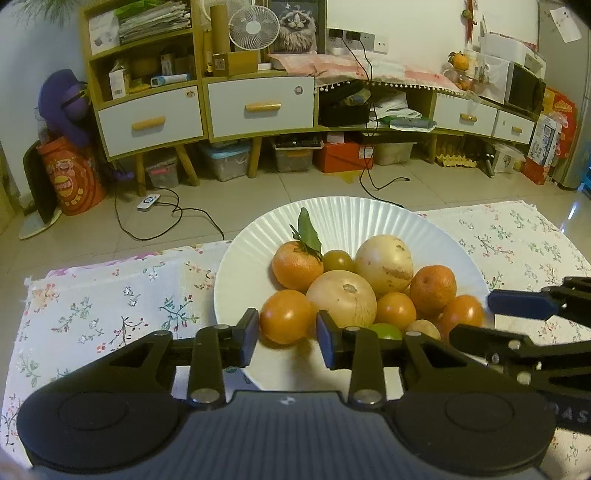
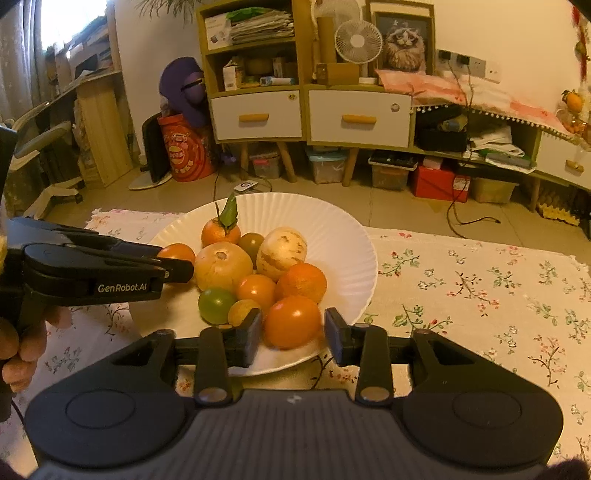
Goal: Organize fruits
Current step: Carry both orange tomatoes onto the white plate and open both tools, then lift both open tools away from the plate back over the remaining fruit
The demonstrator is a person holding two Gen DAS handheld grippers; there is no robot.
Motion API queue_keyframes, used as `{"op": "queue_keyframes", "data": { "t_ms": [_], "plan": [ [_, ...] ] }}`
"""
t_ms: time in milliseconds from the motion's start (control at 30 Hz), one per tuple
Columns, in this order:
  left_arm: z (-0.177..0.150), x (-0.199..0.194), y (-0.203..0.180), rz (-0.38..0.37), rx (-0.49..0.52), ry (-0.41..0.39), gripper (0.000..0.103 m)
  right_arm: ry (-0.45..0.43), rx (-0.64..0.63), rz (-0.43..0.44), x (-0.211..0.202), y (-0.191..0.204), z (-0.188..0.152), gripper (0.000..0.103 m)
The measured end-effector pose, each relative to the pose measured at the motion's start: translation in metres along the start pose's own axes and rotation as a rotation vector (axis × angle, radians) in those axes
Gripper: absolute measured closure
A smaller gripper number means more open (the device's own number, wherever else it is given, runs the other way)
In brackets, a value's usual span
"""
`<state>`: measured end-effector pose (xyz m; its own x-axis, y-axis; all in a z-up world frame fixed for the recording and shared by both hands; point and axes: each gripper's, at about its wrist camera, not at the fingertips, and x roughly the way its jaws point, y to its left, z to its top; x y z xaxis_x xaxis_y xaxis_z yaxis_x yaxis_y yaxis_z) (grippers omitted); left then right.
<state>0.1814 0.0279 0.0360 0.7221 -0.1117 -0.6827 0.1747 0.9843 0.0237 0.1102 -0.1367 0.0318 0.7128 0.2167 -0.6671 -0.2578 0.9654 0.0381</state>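
**Two grippers let go of fruit on the white plate**

Left wrist view: The left gripper [image 1: 285,336] hangs low over the near edge of the white plate [image 1: 258,236]. Its jaws are apart. An orange tomato [image 1: 286,315] sits between them, and I cannot tell if the pads touch it. I think this fruit is being set down. To do it well, the jaws should open wide, then lift straight up so the round fruit does not roll. Next to it lie a pale melon [image 1: 341,299], a second pale melon [image 1: 384,262], and a leafy tangerine [image 1: 297,264]. The right gripper [image 1: 480,317] comes in from the right side.

Right wrist view: The right gripper [image 2: 293,334] has its jaws apart too. Another orange tomato [image 2: 293,323] lies between them, with a gap on the right side. It sits on the plate's near edge, so a bump could push it off. A green tomato [image 2: 216,304] lies close by. A hand [image 2: 18,347] holds the left gripper [image 2: 177,267].

The plate sits on a counter with a flowery cloth [image 2: 480,288]. Behind are a tiled floor [image 1: 258,192], a cabinet with drawers [image 1: 258,107], a fan [image 1: 253,27] and a cat picture [image 1: 297,26].
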Motion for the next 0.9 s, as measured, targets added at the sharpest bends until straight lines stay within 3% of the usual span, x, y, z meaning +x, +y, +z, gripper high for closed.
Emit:
{"op": "queue_keyframes", "data": {
  "t_ms": [167,333,400,900],
  "plan": [
    [-0.002,-0.006,-0.001,0.009,-0.003,-0.027,0.054,-0.011,0.000,0.003,-0.007,0.001,0.000,0.046],
    [-0.007,-0.018,0.000,0.014,-0.013,-0.034,0.041,-0.015,-0.004,-0.008,-0.016,0.000,0.000,0.037],
    [-0.011,-0.025,0.003,0.008,-0.027,-0.038,0.029,-0.012,-0.002,-0.028,-0.020,-0.001,-0.001,0.034],
    [-0.050,-0.082,0.019,0.024,-0.062,0.001,0.013,0.052,0.018,-0.001,-0.052,-0.004,-0.012,0.021]
  ]
}}
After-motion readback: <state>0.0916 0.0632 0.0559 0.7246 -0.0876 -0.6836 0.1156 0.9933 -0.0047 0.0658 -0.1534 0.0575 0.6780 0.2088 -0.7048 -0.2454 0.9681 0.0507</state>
